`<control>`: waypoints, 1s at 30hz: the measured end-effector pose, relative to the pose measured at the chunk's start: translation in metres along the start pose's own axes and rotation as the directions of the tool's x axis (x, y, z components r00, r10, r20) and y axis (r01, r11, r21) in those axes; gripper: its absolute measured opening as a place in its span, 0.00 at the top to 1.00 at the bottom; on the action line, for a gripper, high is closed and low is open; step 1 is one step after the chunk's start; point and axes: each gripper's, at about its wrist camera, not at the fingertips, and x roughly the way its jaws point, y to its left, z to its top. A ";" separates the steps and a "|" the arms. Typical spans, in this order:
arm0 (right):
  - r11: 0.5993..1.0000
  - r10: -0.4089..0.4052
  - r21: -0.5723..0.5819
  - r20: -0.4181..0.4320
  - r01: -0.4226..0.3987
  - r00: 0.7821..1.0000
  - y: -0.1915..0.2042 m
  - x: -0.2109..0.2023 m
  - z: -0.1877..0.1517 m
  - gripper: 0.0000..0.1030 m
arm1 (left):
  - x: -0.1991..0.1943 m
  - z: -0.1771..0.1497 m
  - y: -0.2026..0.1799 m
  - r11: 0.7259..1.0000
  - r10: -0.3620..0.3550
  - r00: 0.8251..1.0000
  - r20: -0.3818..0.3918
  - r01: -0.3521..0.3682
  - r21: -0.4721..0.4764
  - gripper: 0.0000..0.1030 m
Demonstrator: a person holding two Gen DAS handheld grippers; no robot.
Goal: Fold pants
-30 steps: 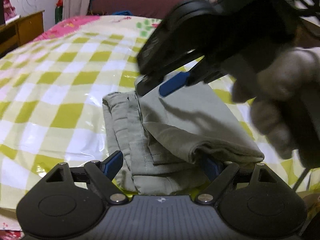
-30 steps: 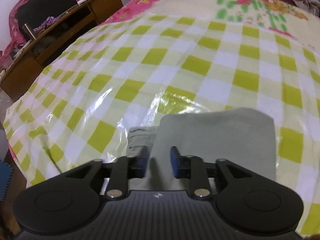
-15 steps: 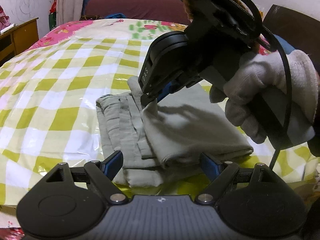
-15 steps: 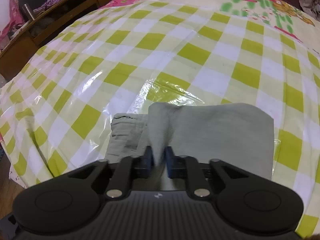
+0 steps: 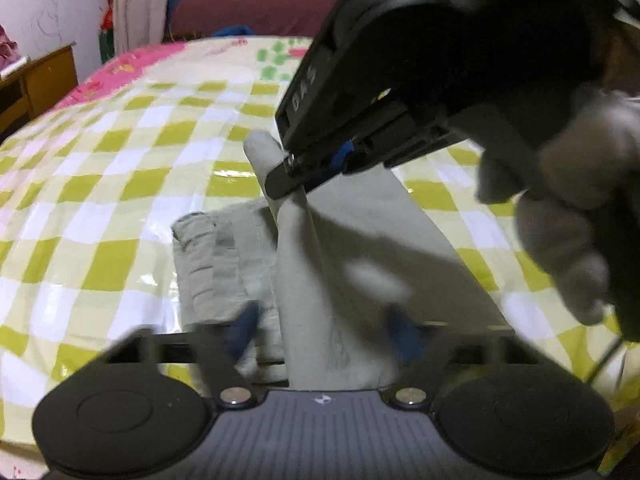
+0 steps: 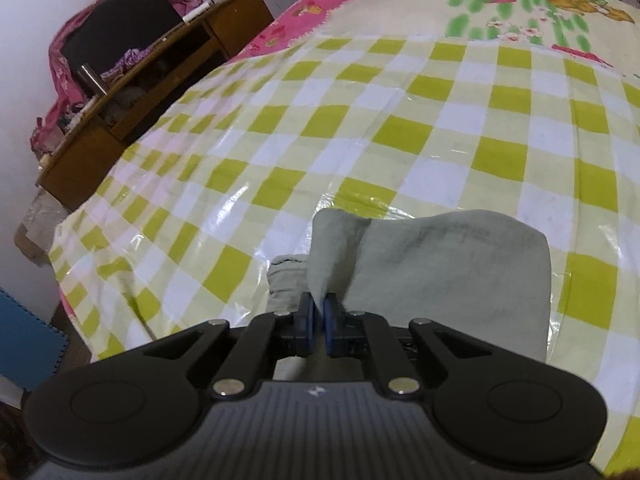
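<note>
- Pants (image 5: 352, 248): grey-green, partly folded, lying on my checked bed cover (image 5: 100, 208), bunched end toward 9 o'clock in the left wrist view.
- My right gripper (image 6: 319, 320): jaws pinched tight on the top layer's edge, fabric lifted into a ridge.
- My left gripper (image 5: 320, 332): jaws closing, blurred, with the near fold between them; pad contact unclear.
- My gloved right hand (image 5: 560, 208): at 3 o'clock.

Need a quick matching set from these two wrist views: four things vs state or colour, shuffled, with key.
1. right gripper
2. left gripper
3. pants
4. bed cover

A. yellow-green and white checks
B. closing, cloth between its jaws
C. grey-green, partly folded, one corner lifted
D. pinched shut on a fold of cloth

Pairs: 1-D, 2-B, 3-C, 4-A
</note>
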 end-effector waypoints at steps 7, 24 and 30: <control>0.999 0.032 0.025 0.008 -0.032 0.999 -0.010 -0.007 -0.001 0.94 | 0.006 0.000 0.006 0.999 -0.022 0.999 -0.034 0.021 -0.035 0.72; 0.999 0.043 -0.029 -0.008 -0.044 0.999 0.028 0.019 0.009 0.92 | -0.012 -0.006 0.055 0.982 -0.032 0.999 -0.018 0.028 -0.189 0.75; 0.995 -0.067 -0.072 -0.049 0.064 0.997 0.031 0.029 0.005 0.64 | -0.002 -0.007 0.041 0.992 -0.019 0.999 -0.036 0.014 -0.128 0.49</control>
